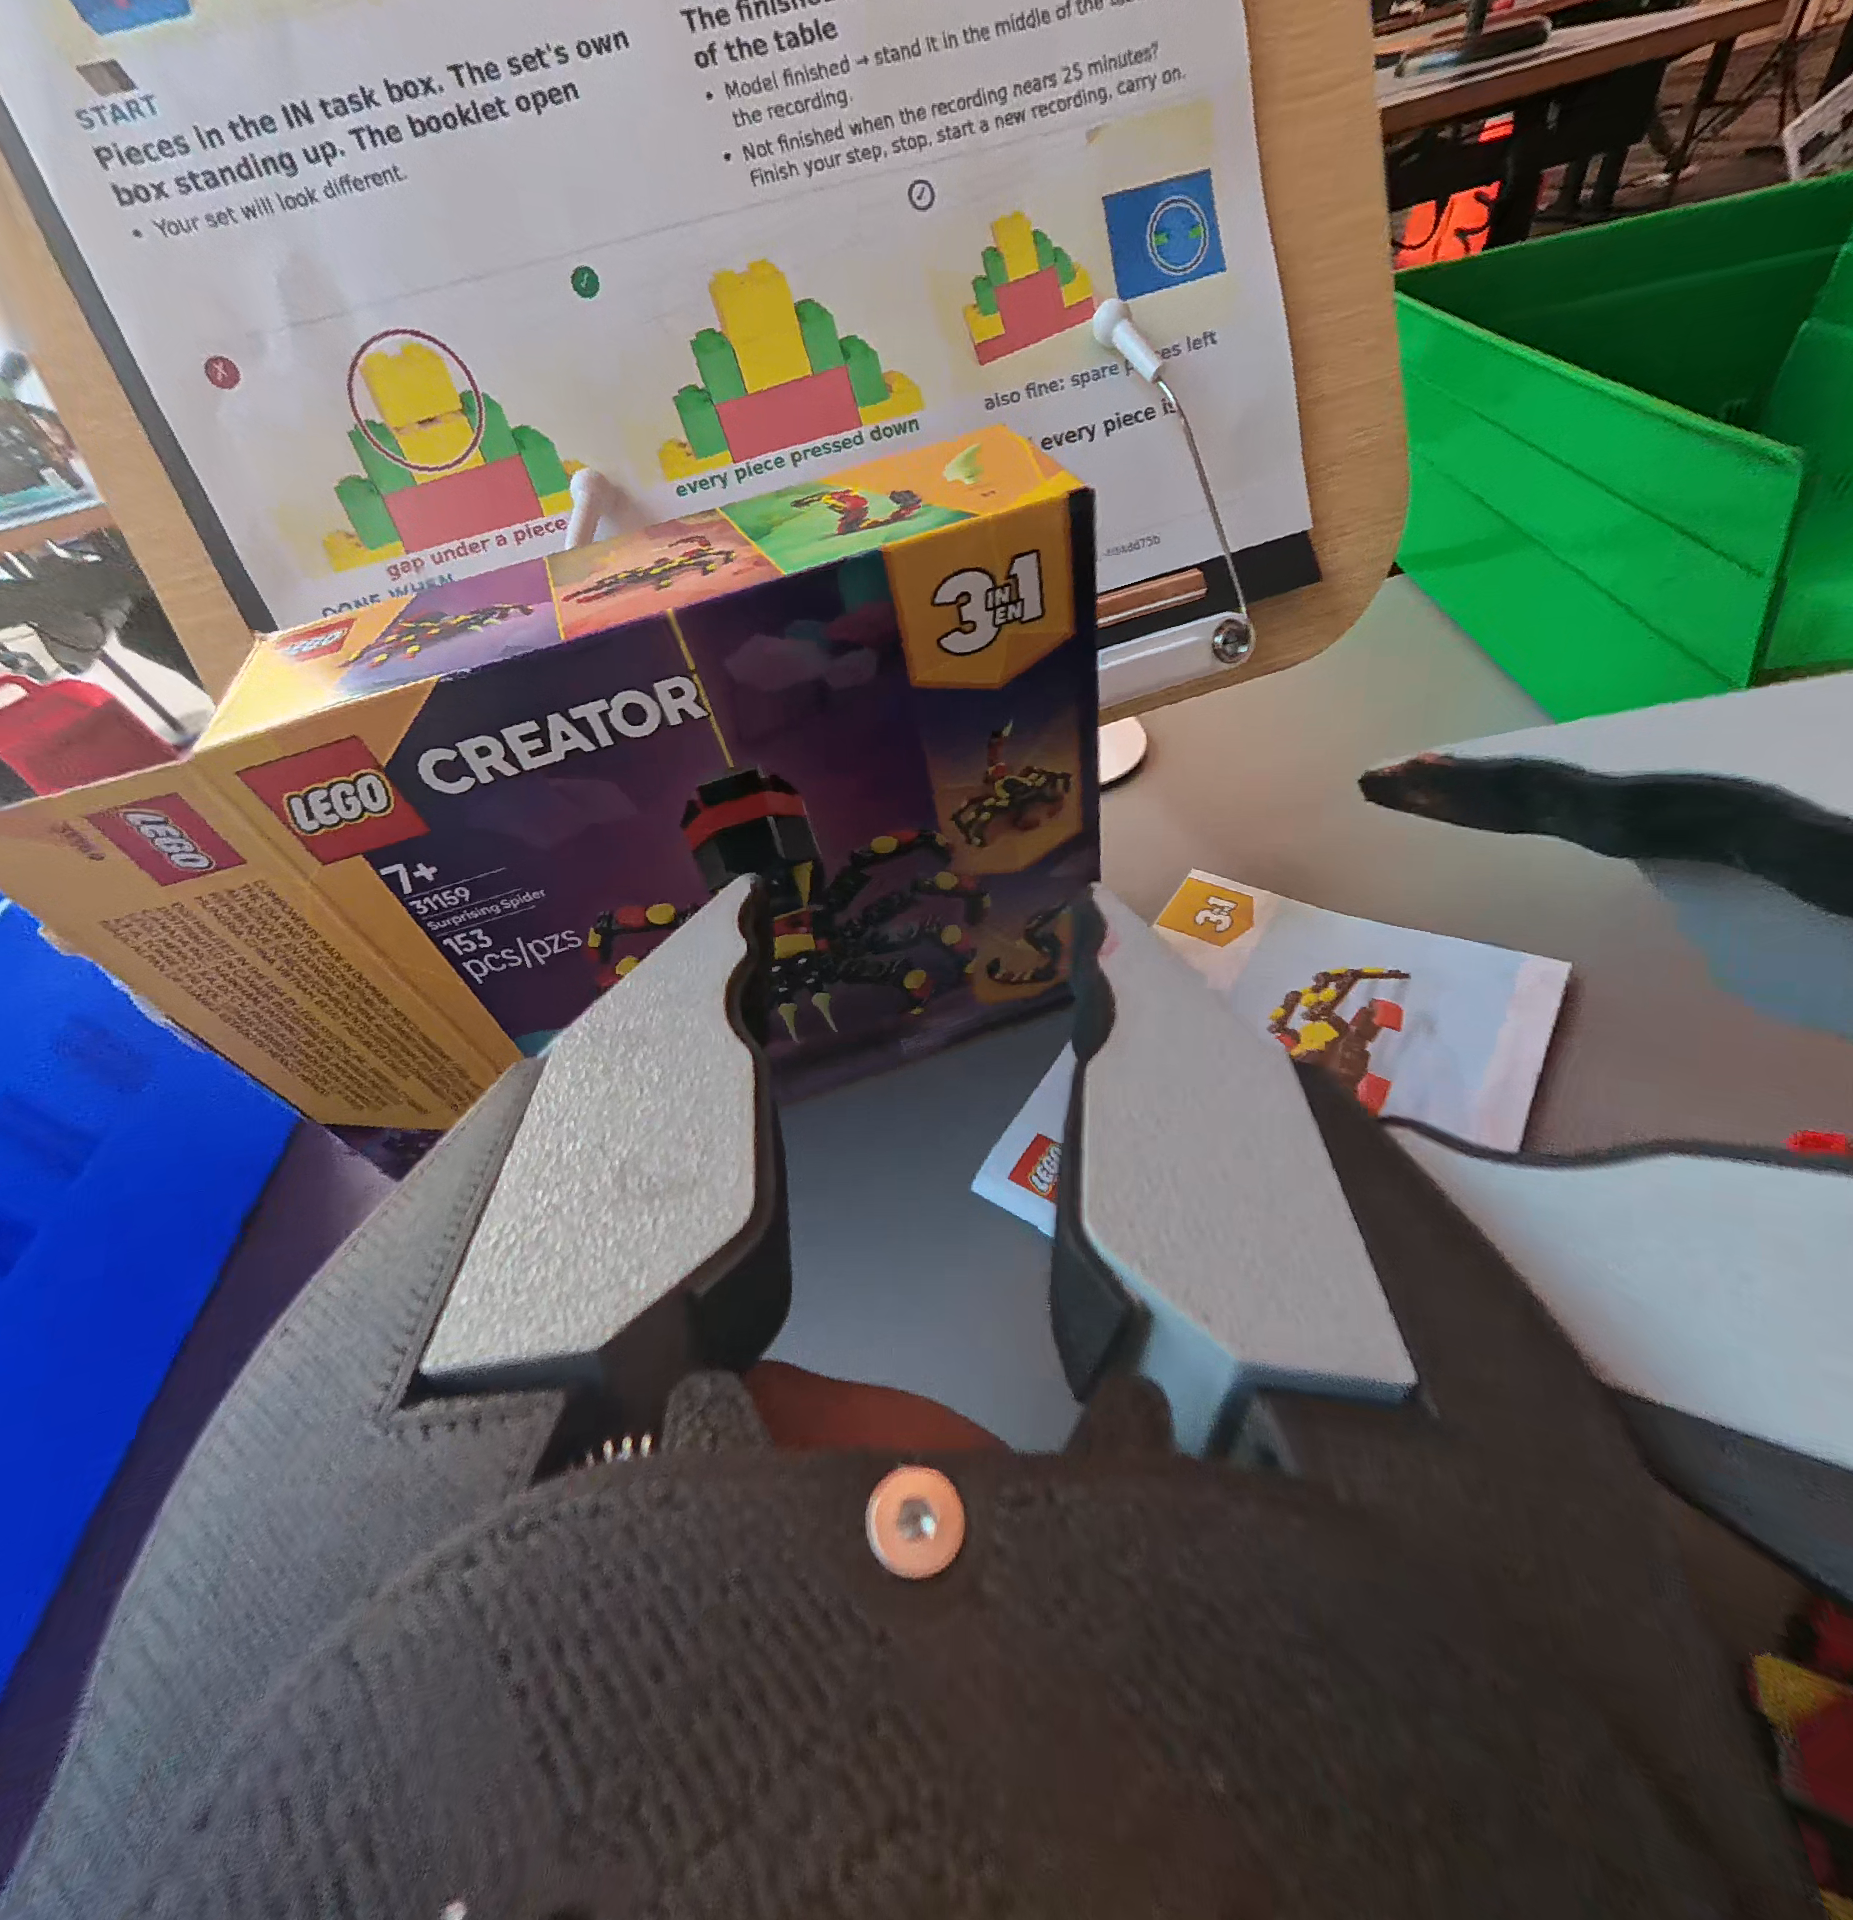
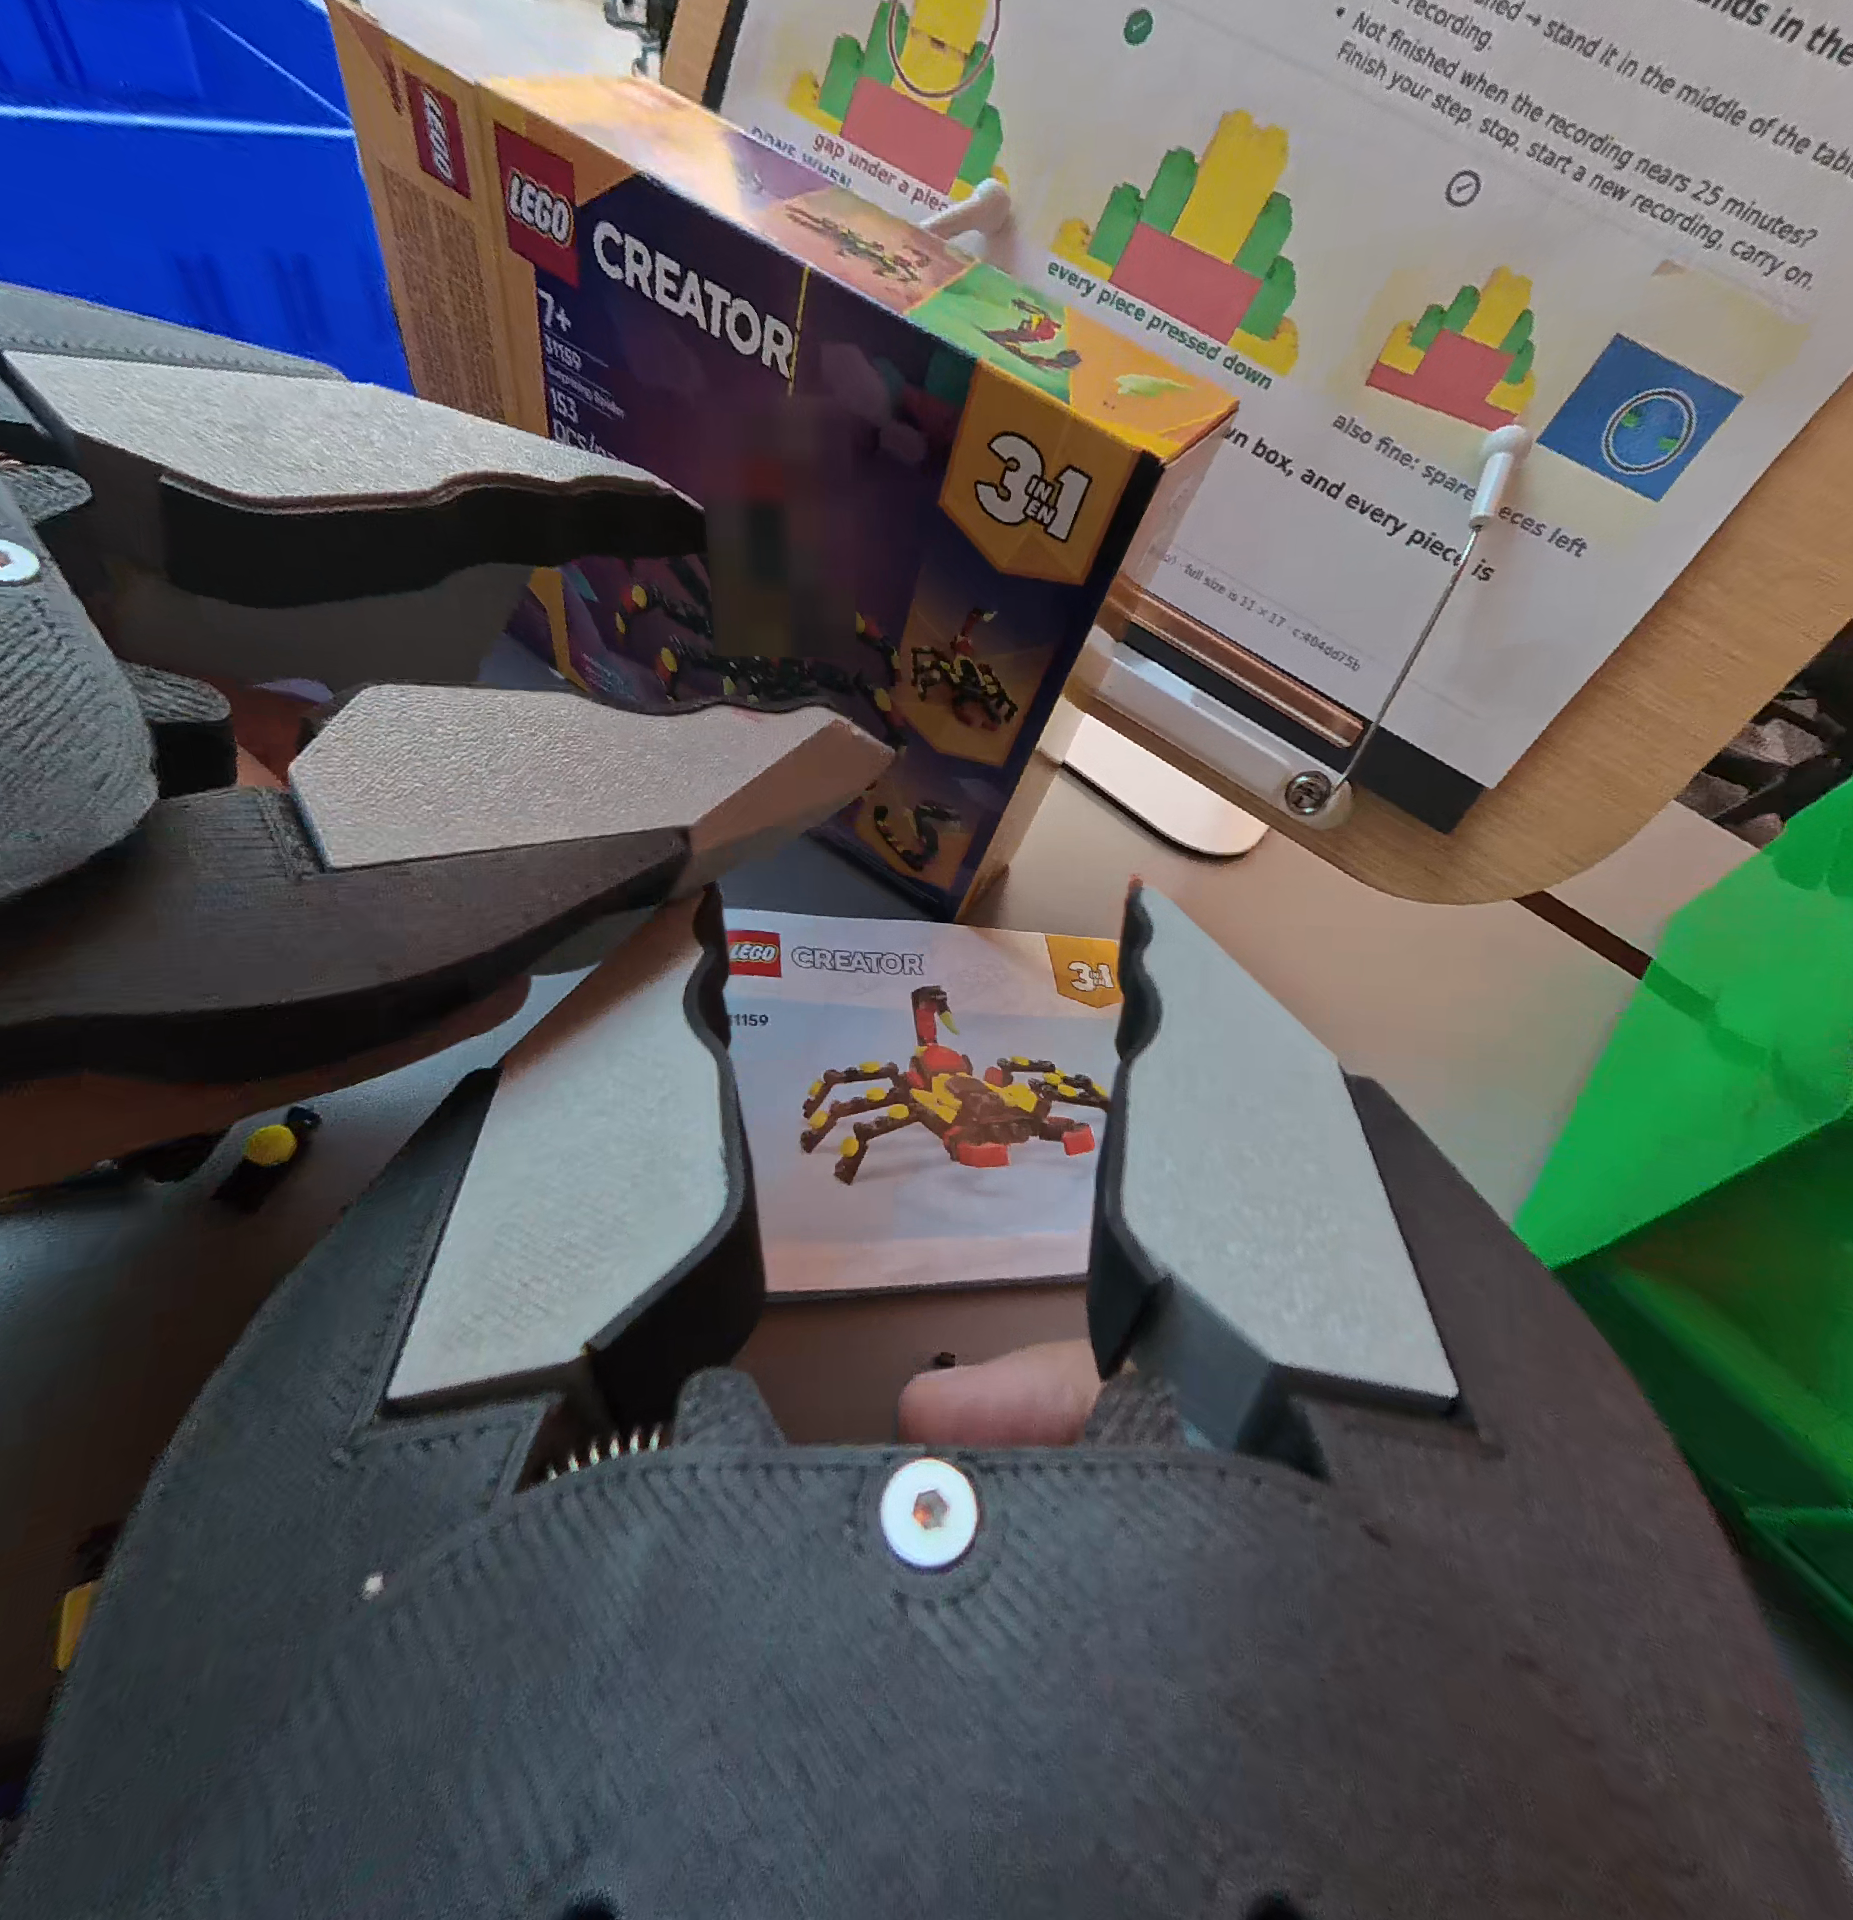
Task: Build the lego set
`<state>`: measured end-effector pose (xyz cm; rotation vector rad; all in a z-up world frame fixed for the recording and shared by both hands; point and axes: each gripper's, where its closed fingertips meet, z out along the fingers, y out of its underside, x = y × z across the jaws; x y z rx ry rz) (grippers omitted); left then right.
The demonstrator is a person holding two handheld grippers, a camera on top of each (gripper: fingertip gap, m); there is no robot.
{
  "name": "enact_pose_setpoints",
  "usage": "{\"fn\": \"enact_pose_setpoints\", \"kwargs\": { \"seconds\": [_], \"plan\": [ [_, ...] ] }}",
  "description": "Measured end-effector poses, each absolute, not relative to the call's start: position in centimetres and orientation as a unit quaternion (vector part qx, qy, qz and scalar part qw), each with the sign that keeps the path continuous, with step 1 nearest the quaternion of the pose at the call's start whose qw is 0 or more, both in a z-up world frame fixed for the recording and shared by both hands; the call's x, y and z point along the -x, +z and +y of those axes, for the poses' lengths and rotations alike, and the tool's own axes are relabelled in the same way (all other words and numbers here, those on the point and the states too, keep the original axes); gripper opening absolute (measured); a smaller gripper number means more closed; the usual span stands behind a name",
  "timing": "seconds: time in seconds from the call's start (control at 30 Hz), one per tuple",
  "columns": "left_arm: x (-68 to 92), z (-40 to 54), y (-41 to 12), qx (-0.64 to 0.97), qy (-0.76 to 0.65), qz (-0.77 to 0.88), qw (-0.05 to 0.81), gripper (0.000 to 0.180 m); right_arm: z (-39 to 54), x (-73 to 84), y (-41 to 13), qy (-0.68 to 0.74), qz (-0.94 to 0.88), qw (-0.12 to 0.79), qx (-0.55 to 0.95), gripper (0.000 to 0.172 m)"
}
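Both grippers hovering apart over a table, holding nothing.

The left gripper (image 1: 917, 914) is pointing at the purple and yellow cardboard toy-brick box (image 1: 693, 810), which is standing upright on the grey tabletop (image 1: 1317, 790); its jaws are standing apart, bare, short of the box front. The right gripper (image 2: 922, 935) is hanging just right of the left one, jaws spread wide and bare, above the white instruction booklet with a red and black scorpion on its cover (image 2: 932, 1122), which is lying flat on the table near the box's right corner. Behind the box a wooden board with a printed sheet clipped to it (image 1: 693, 208) is leaning upright. A green plastic bin (image 1: 1628, 436) is sitting at far right, a blue bin (image 1: 91, 1195) at left. A few small loose pieces (image 2: 267, 1143), yellow and black, are lying near left under the left gripper.
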<state>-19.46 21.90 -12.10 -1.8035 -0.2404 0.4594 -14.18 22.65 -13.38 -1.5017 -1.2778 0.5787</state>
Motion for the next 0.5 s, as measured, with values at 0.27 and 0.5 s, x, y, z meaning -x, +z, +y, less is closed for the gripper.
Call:
{"fn": "enact_pose_setpoints", "kwargs": {
  "seconds": [0.27, 0.5],
  "plan": [
    [20.0, 21.5, -10.6, 0.748, 0.187, -0.129, 0.623, 0.062, 22.4, 14.2, -12.2, 0.252, -0.522, 0.541, 0.61, 0.074],
    [19.2, 21.7, -9.8, 0.735, 0.18, -0.116, 0.644, 0.062, 23.2, 13.6, -11.0, 0.258, -0.493, 0.562, 0.612, 0.073]
  ]
}}
